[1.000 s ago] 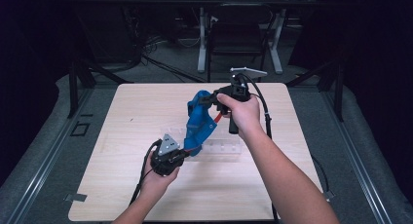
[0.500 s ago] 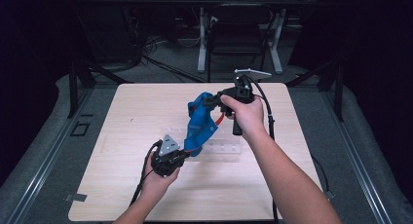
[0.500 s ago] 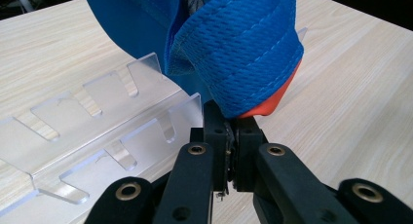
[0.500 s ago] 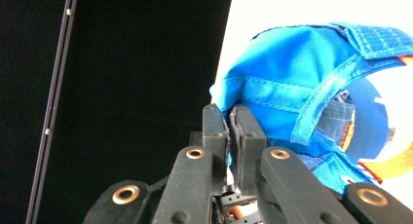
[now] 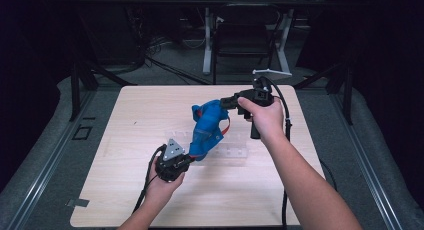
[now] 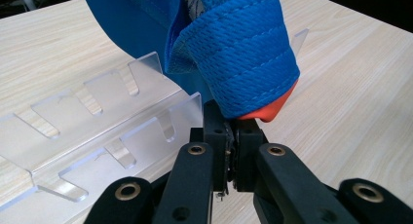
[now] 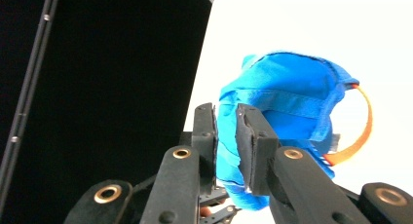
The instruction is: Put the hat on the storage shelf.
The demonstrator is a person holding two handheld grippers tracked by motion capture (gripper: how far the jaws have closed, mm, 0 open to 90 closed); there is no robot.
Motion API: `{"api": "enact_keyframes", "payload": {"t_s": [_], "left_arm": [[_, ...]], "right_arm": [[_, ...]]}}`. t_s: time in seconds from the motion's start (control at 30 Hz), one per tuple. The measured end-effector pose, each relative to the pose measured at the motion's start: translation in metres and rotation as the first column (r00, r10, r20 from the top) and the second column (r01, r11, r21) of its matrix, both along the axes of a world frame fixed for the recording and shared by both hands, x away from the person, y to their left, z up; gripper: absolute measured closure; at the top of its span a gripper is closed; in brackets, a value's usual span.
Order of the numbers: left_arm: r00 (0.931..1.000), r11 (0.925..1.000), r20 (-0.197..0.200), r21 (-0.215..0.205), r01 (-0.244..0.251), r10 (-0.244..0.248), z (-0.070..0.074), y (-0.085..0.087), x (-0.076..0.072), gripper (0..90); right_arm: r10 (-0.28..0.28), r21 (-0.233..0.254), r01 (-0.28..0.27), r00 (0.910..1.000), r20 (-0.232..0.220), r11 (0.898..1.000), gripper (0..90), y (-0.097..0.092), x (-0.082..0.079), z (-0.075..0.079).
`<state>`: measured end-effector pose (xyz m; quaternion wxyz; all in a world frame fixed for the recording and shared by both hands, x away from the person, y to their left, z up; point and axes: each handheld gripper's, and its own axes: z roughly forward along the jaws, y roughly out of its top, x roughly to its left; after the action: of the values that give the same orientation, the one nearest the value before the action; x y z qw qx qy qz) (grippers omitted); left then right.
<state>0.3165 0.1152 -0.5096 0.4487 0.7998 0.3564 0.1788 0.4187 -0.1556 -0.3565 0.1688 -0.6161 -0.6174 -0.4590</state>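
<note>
A blue mesh cloth piece (image 5: 207, 125) with an orange strap (image 7: 363, 126) stands up off the table over a clear acrylic rack (image 5: 230, 151). My left gripper (image 5: 189, 157) is shut on the cloth's lower edge; in the left gripper view the cloth (image 6: 243, 53) bulges just above the pinched tips of this gripper (image 6: 232, 129). My right gripper (image 5: 224, 102) is at the cloth's top end. Its jaws have just been opening. In the right gripper view a gap shows at the right gripper (image 7: 225, 117), with the blue cloth (image 7: 287, 97) in line with it, unpressed.
The rack (image 6: 97, 121) has slotted upright walls and lies just left of my left gripper's jaws. The pale wooden table (image 5: 250, 195) has dark floor on all sides. Chair and desk legs stand beyond the far edge.
My right hand has shifted to the right and its jaws have parted from the cloth's top. The left hand and the cloth's lower end have stayed put.
</note>
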Motion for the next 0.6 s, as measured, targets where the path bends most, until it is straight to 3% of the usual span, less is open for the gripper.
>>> {"api": "enact_keyframes", "payload": {"t_s": [0.33,0.47,0.6], "left_arm": [[1.0,0.9999,0.002,0.009,-0.006,0.006,0.0,0.0,-0.002,87.0],[0.9999,0.9997,-0.011,-0.02,-0.011,0.011,0.002,0.002,-0.003,82.2],[0.9998,0.9997,-0.012,-0.021,-0.015,0.014,0.004,0.003,-0.005,80.4]], "right_arm": [[-0.003,-0.076,0.007,0.9986,0.052,0.997,77.0,-0.006,-0.005,0.005],[-0.001,-0.109,0.009,0.9972,0.075,0.994,77.0,-0.008,-0.009,0.01],[-0.008,-0.127,0.019,0.9962,0.086,0.992,77.0,-0.01,-0.011,0.011]]}}
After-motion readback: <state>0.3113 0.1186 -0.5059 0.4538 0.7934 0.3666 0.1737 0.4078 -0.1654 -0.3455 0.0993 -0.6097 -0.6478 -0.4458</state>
